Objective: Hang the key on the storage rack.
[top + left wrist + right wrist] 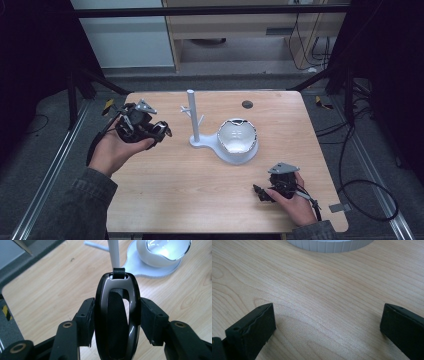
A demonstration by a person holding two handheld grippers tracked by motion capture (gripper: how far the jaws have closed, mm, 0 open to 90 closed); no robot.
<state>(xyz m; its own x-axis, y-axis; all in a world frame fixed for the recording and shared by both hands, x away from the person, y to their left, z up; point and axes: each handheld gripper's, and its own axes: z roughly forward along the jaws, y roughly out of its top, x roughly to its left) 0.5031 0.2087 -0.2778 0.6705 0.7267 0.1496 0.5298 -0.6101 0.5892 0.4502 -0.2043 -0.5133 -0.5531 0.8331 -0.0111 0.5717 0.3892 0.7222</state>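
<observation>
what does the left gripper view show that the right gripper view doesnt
The left gripper view has the left gripper shut on a glossy black oval piece with a strap loop, and beyond it the white post and the bowl-shaped white holder on the stand. The right gripper view has the right gripper with its jaws wide apart, nothing between them, low over bare wood. Both views take in the wooden table and the edge of the white stand base.
</observation>
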